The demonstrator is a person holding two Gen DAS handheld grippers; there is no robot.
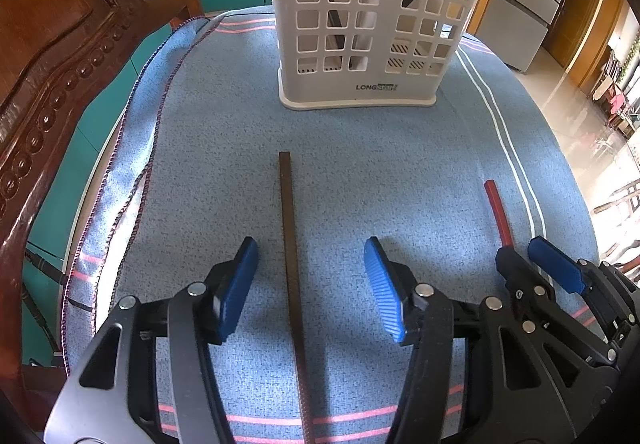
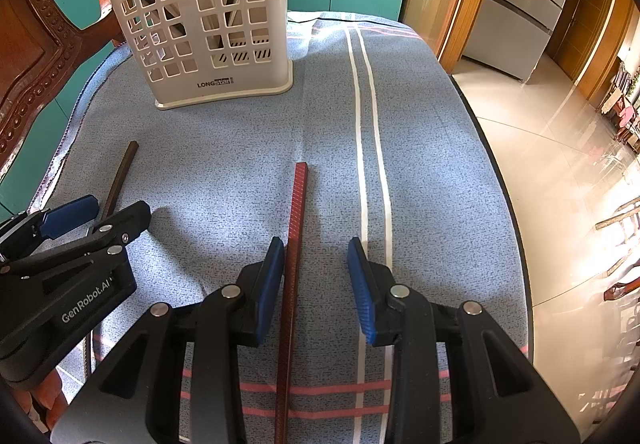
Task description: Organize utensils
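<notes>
A brown chopstick (image 1: pixel 291 256) lies flat on the blue cloth, between the open fingers of my left gripper (image 1: pixel 311 276), touching neither pad. A red chopstick (image 2: pixel 294 264) lies between the open fingers of my right gripper (image 2: pixel 316 276), close against the left pad (image 2: pixel 272 276). The white perforated utensil holder (image 1: pixel 372 24) stands upright at the far side; it also shows in the right wrist view (image 2: pixel 204 24), with dark utensils inside. The right gripper (image 1: pixel 536 264) shows in the left wrist view beside the red chopstick (image 1: pixel 498 212). The left gripper (image 2: pixel 104 216) and brown chopstick (image 2: pixel 120 176) show in the right wrist view.
The blue cloth (image 1: pixel 400 172) with white and pink stripes covers a round table. A carved wooden chair (image 1: pixel 60 64) stands at the left. The table edge (image 2: pixel 504 180) drops to a tiled floor on the right. Teal cabinets stand behind.
</notes>
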